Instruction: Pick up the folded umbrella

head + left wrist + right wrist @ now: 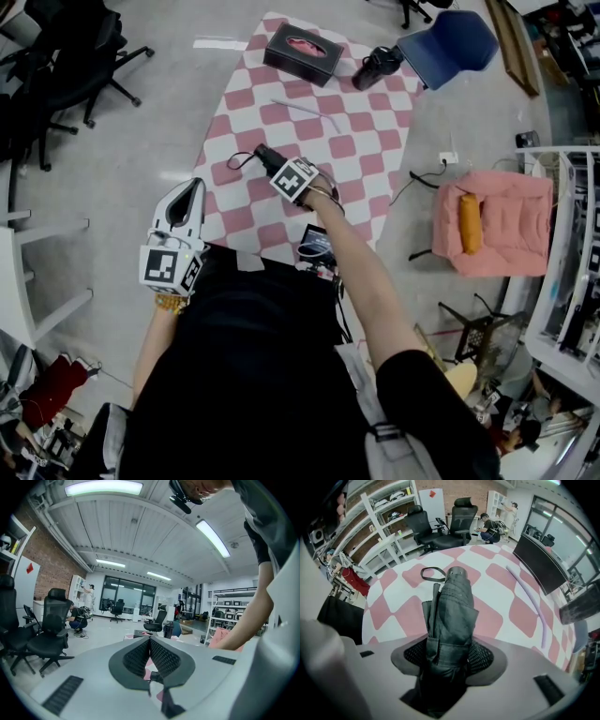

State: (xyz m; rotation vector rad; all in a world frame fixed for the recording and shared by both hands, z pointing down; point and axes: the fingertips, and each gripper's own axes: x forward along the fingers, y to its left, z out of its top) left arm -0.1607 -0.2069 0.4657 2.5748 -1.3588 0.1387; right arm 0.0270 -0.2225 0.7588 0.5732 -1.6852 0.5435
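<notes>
Now the right tool (449, 649) points steeply down with its jaws clenched on the folded umbrella (452, 606), both pads against the dark fabric. That umbrella lies on the pink-and-white checked desk (497, 597), near the person's side, its wrist loop at the far end. Off the desk's left edge, the left tool (150, 641) is closed on nothing.

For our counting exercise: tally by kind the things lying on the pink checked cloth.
Folded umbrella: 1
Tissue box: 1
Dark bottle: 1
Lilac rod: 1
Total: 4
Dark device at near edge left out: unclear whether on cloth.
</notes>
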